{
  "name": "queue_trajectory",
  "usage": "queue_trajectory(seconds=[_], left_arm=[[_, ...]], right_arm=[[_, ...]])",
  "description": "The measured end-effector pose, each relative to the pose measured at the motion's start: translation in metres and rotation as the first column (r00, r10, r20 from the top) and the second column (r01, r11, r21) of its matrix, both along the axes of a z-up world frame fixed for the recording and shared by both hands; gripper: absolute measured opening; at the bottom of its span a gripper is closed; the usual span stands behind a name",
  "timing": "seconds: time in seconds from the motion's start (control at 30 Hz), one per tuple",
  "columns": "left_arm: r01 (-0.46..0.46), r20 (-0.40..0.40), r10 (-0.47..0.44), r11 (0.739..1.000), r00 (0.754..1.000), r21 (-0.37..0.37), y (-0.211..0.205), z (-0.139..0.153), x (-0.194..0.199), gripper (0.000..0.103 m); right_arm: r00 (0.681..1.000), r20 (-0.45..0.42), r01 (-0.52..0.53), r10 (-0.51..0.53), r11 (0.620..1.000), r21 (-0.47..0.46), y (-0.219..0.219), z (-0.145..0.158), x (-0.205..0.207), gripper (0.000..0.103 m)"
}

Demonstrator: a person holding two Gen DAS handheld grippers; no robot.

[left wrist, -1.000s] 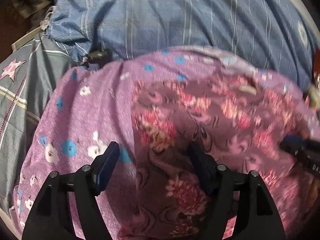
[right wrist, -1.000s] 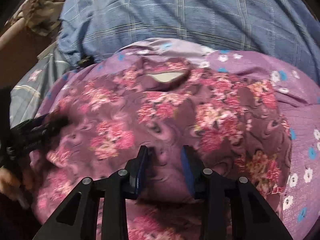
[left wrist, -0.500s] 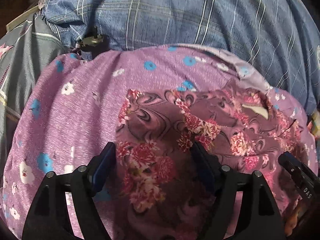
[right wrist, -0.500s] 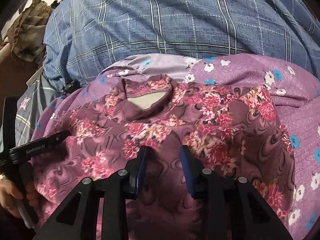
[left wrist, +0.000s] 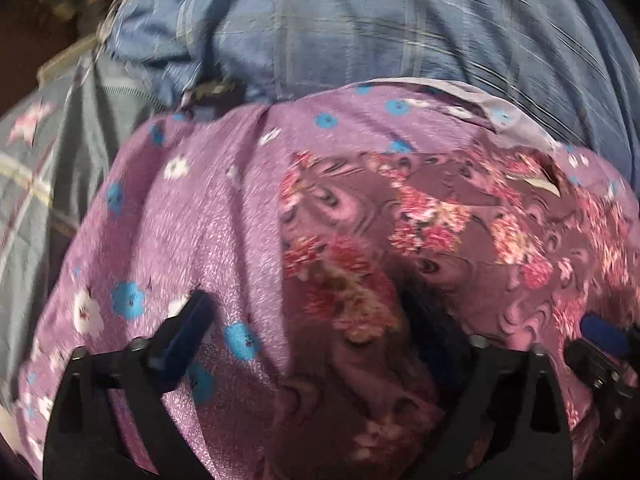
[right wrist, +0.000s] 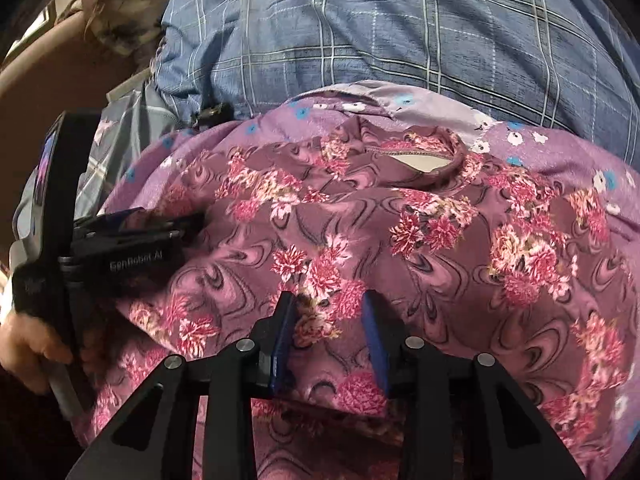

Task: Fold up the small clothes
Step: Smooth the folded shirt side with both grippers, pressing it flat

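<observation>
A small maroon garment with pink flowers [right wrist: 400,248] lies spread on a purple flowered cloth [right wrist: 248,140], its neck opening [right wrist: 420,160] at the far side. In the left wrist view the garment [left wrist: 440,240] covers the right half, blurred. My left gripper [left wrist: 308,320] is open, its jaws wide apart over the garment's left edge; it shows at the left of the right wrist view [right wrist: 136,228]. My right gripper [right wrist: 328,320] is open with a narrow gap, a fold of garment between the pads. Its tip shows at the right of the left wrist view [left wrist: 604,336].
A blue plaid blanket [right wrist: 380,32] bulges behind the purple cloth [left wrist: 180,220]. A grey plaid sheet with star prints [left wrist: 48,168] lies at the left. A small dark object [right wrist: 212,114] sits at the blanket's edge. A patterned cloth [right wrist: 116,4] hangs at the far left.
The left gripper has shifted left and back, so the garment's left edge now lies between its jaws. The right gripper has pulled back slightly; the garment lies flatter.
</observation>
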State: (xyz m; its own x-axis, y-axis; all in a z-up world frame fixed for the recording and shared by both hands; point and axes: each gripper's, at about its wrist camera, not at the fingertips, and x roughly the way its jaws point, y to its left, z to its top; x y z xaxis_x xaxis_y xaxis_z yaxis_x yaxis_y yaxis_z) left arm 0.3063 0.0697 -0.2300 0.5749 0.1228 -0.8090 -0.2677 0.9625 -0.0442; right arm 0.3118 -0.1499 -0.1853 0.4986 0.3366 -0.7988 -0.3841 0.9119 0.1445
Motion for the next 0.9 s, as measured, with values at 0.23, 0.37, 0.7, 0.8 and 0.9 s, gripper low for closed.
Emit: queue_trajectory(seconds=[0.23,0.37,0.7,0.8,0.9], left_arm=[[-0.013,0.021,0.015,0.997,1.000,-0.078,0.004,-0.010,-0.009,0.103],[-0.024,-0.056,0.016,0.990,0.998,-0.138,0.009,0.009,-0.034,0.103],[0.025,0.094,-0.029,0.998,0.995,0.049,0.007,0.080,-0.192,0.103],[0.017,0.098,-0.021,0.999,0.995,0.043,0.009,0.075,-0.226,0.103],[0.009,0.065,-0.010,1.000,0.998,0.018,0.009,0.065,-0.238,0.103]], right_arm=[[0.997,0.027,0.076,-0.076,0.997,0.018,-0.015,0.005,-0.014,0.037],[0.993,0.098,0.067,-0.060,0.995,-0.069,-0.005,-0.008,-0.027,0.037],[0.954,0.154,0.238,-0.255,0.964,0.121,-0.050,0.036,-0.106,0.037],[0.946,0.149,0.264,-0.289,0.950,0.165,-0.073,0.052,-0.142,0.036],[0.931,0.160,0.305,-0.327,0.940,0.151,-0.100,0.068,-0.175,0.038]])
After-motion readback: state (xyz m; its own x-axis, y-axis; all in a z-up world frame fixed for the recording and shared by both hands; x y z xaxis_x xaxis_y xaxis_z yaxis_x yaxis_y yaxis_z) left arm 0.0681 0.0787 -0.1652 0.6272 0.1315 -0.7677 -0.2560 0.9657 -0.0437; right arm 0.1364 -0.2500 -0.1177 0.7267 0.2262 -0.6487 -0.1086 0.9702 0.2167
